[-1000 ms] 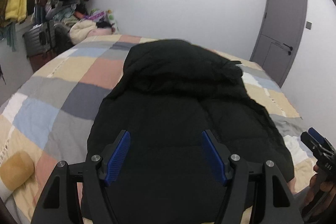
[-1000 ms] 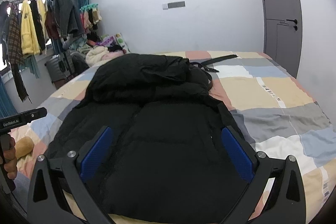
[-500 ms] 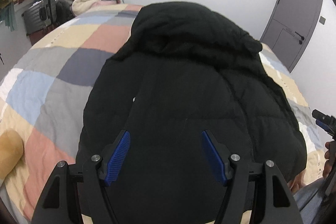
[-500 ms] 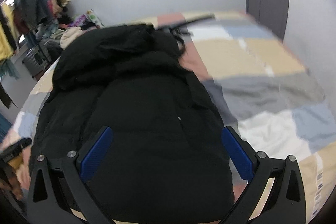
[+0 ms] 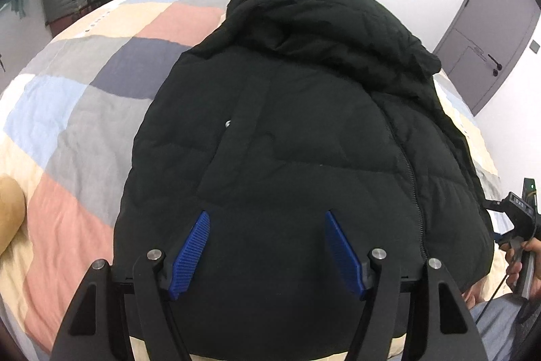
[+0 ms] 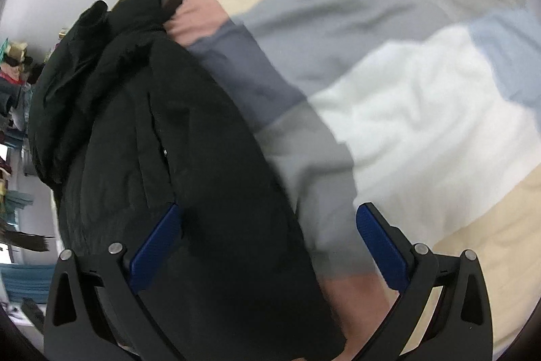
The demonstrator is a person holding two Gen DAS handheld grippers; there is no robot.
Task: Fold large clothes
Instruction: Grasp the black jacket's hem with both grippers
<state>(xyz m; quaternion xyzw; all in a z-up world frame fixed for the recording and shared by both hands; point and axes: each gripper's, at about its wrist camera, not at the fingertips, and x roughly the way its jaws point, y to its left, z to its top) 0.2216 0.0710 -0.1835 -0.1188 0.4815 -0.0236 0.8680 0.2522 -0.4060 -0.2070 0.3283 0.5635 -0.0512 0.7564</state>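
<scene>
One black jacket point(image 5: 297, 158) on bed point(image 5: 84, 83); two tools, left tool point(image 5: 267, 219) and right tool point(image 6: 267, 219), spread.

The left wrist view sits low and close over the black jacket point(image 5: 304, 141), facing up the bed toward the door point(image 5: 487, 32); the right wrist view is rolled, close at the jacket's point(image 6: 162, 158) edge. Both share jacket and quilt point(image 5: 67, 110)

Even, soft indoor light; right view motion-blurred; fisheye-warped, dark-vignetted edges.
</scene>
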